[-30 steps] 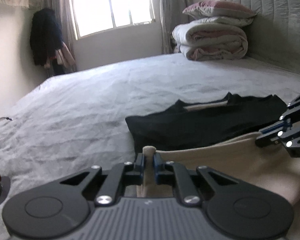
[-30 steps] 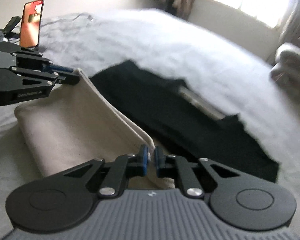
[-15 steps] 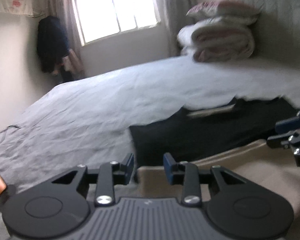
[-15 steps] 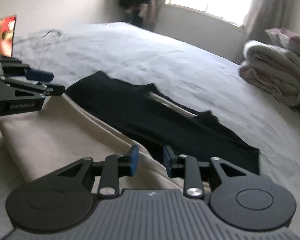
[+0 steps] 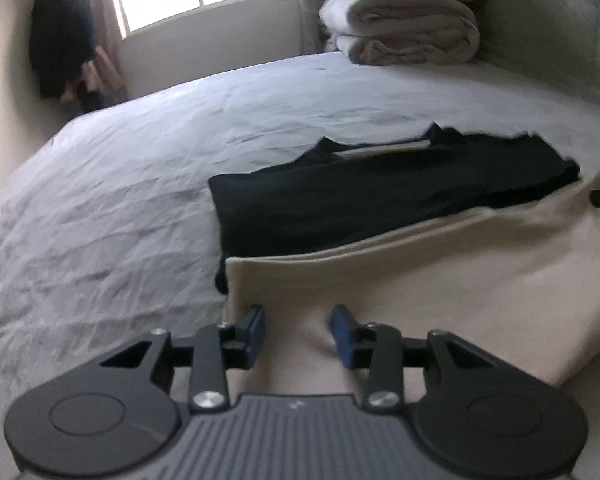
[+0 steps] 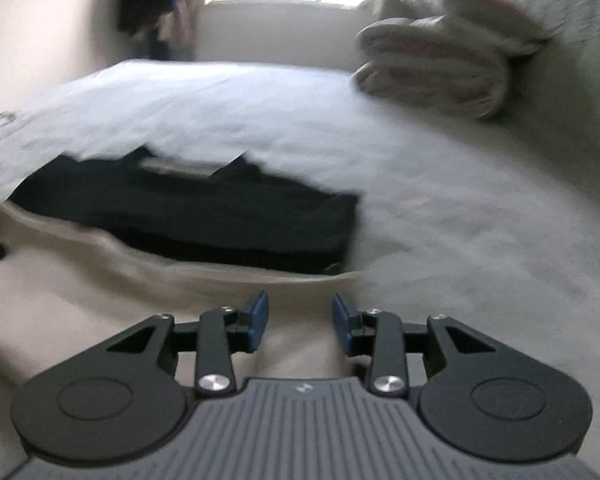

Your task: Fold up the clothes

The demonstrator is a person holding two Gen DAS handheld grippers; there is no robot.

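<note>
Grey bed (image 5: pixel 139 184), beige garment (image 5: pixel 440 280), black garment (image 5: pixel 360 200)

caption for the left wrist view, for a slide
Open left gripper over a folded beige garment, black garment beyond it on the bed.

My left tool (image 5: pixel 297 334) sits at lower centre over the folded garment (image 5: pixel 440 280), a second garment (image 5: pixel 380 196) lying behind it on the bed (image 5: pixel 139 168), with rolled bedding (image 5: pixel 404 28) upper right.

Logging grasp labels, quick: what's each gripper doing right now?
Left gripper: open, empty, over the beige cloth.
Right gripper: open, empty.
</note>
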